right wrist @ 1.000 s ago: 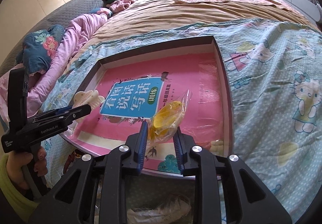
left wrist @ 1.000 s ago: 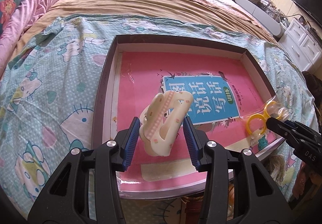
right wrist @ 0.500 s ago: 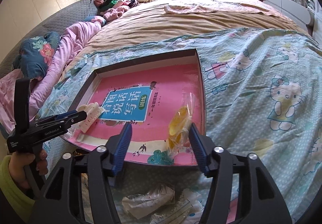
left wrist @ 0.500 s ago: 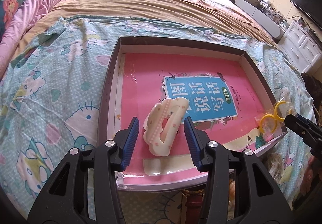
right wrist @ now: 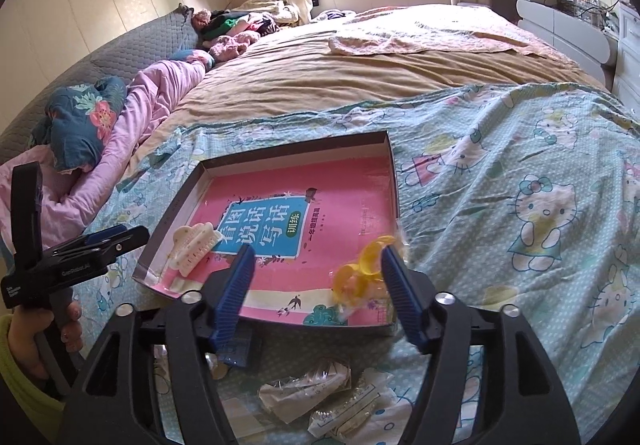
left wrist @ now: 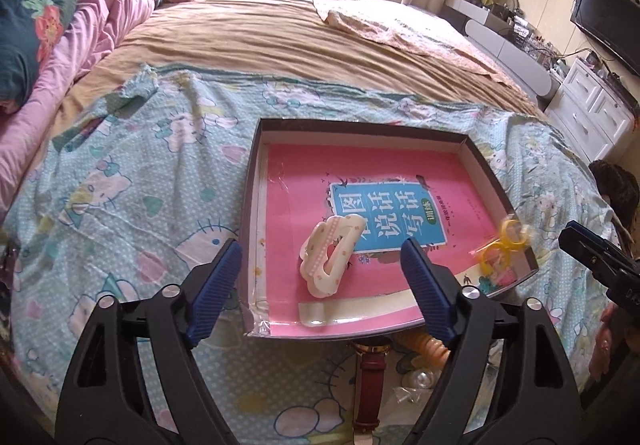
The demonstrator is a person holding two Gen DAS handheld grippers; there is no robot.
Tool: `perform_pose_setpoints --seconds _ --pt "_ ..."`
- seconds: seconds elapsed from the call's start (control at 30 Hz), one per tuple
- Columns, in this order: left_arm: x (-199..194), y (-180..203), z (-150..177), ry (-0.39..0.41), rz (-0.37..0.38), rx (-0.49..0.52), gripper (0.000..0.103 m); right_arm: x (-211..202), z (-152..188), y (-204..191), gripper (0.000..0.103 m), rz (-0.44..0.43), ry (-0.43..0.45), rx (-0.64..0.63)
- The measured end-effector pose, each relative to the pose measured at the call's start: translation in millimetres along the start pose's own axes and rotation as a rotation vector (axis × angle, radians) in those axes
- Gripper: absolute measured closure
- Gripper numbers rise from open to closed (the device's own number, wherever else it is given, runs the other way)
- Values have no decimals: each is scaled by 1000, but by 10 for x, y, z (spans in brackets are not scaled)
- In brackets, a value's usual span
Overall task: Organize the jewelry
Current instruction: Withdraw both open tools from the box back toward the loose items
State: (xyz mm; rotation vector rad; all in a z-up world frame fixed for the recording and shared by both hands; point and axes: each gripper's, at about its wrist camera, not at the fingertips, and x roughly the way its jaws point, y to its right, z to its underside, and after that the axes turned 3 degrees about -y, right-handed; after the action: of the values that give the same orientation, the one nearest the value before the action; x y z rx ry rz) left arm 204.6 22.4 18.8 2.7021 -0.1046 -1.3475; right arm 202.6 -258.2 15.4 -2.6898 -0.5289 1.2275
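Below the box's near edge, small clear packets [right wrist: 304,389] are lying crumpled, their contents too blurred for you to make out, and a dark red watch strap [left wrist: 370,385] is half cut off behind your left gripper [left wrist: 320,277]. Its jaws have just been spreading and are now standing wide, pinching nothing; a second ago they were clamping the cream, scalloped hair claw [left wrist: 330,255], now lying near the near-left corner of the shallow cardboard box [left wrist: 250,205]. Your right gripper [right wrist: 318,277] has likewise been opening; the glossy bag of yellow rings [right wrist: 360,273] is sitting loose at the near-right corner, untouched.
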Motion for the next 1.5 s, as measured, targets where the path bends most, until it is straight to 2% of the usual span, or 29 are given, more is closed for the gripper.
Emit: perform_pose_setpoints --seconds 0.13,0.33,0.6,0.87,1.5 --pt "-163 -8 2 32 3 -7 16 -104 -15 -7 27 3 18 1" --pt "-385 -43 22 75 12 -24 10 -260 -43 6 27 16 50 2" --pt "-632 -91 105 108 14 -35 10 -510 -19 -56 27 17 89 -14" --pt "-806 -113 243 127 14 -39 10 -645 84 -134 27 11 93 -33" --pt "-804 -21 633 86 -1 -16 10 -631 424 -210 27 -10 16 -75"
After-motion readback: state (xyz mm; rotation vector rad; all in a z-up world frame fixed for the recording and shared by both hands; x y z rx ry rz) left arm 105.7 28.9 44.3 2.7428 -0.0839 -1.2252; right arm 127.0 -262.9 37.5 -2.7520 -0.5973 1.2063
